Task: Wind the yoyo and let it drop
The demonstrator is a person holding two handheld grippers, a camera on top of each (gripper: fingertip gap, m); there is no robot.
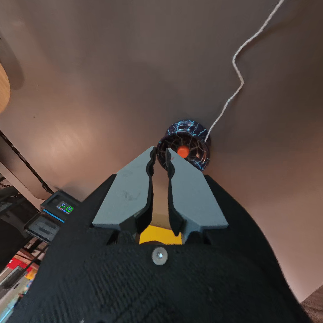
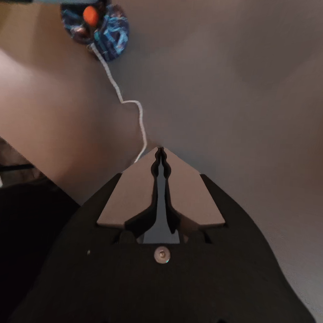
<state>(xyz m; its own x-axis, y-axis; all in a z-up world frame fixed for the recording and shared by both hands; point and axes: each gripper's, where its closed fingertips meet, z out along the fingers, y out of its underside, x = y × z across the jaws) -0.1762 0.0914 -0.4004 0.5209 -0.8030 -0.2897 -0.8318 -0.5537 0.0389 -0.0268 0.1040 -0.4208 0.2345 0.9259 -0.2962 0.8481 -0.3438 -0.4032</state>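
Observation:
The yoyo (image 1: pixel 185 138) is dark purple with blue crackle lines and an orange hub (image 1: pixel 183 151). It hangs tilted just above the brown table (image 1: pixel 104 87). My left gripper (image 1: pixel 160 149) is shut on the rim of its near half, one pad outside the rim and one inside the cup. The white string (image 1: pixel 237 73) leaves the yoyo's groove and runs up to the right, out of view. In the right wrist view the yoyo (image 2: pixel 111 35) is at the top left. Its string (image 2: pixel 139 113) runs down and passes under the left finger of my right gripper (image 2: pixel 160 148), which is shut on the string.
A small black device with a lit screen (image 1: pixel 57 209) sits at the table's left edge, with a black cable beside it. Boxes and clutter (image 1: pixel 15 272) lie below the table's edge at lower left. A light wooden piece (image 1: pixel 3 87) shows at far left. My right fingertips sit around 15 cm from my left ones.

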